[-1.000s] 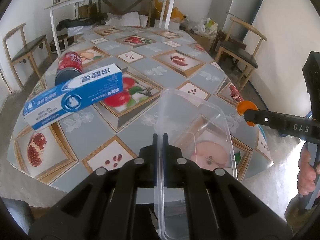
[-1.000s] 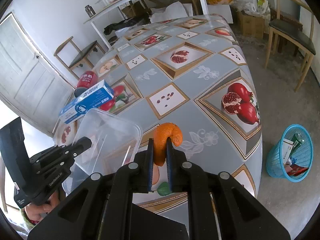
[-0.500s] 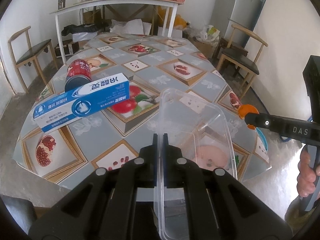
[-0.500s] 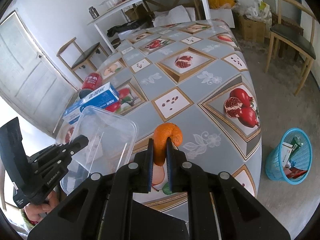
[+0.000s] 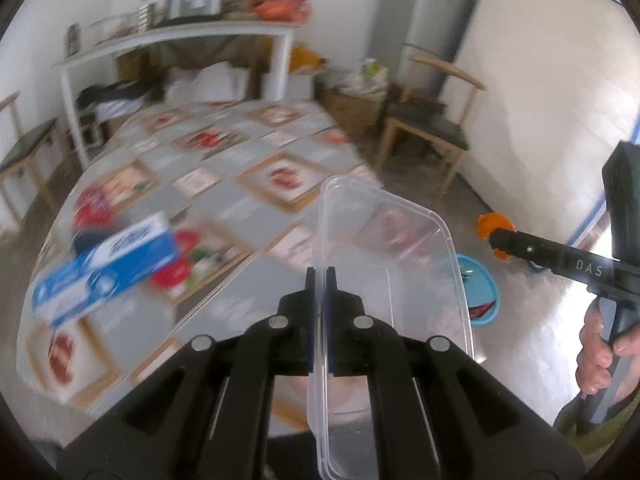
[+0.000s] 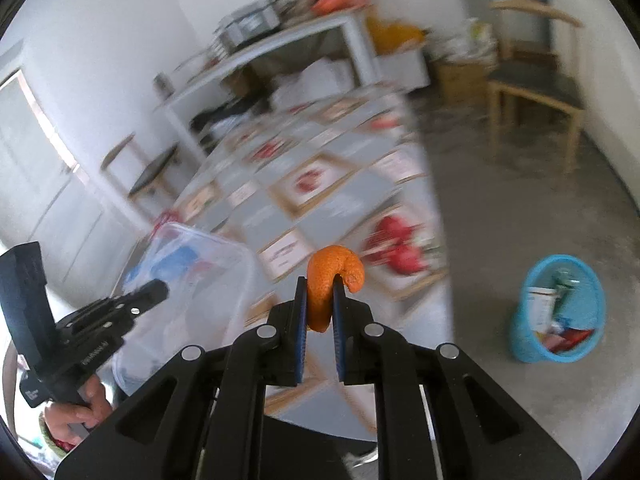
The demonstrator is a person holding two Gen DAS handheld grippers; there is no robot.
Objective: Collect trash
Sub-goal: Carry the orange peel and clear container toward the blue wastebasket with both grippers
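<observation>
Peel (image 6: 334, 280) sits pinched in the right gripper (image 6: 320, 316), tub (image 5: 384, 280) wall clamped by the left gripper (image 5: 320, 292), both seemingly bound for the bin (image 6: 560, 308) at lower right.

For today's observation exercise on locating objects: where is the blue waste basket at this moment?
In the right wrist view the blue waste basket stands on the floor at lower right, beyond the table edge, with rubbish already in it.

The left gripper (image 5: 321, 276) is clamped nearly shut, aimed toward twelve o'clock; the right gripper (image 6: 320, 294) (jaws slightly apart) is gripped by a hand (image 5: 604, 350).
</observation>
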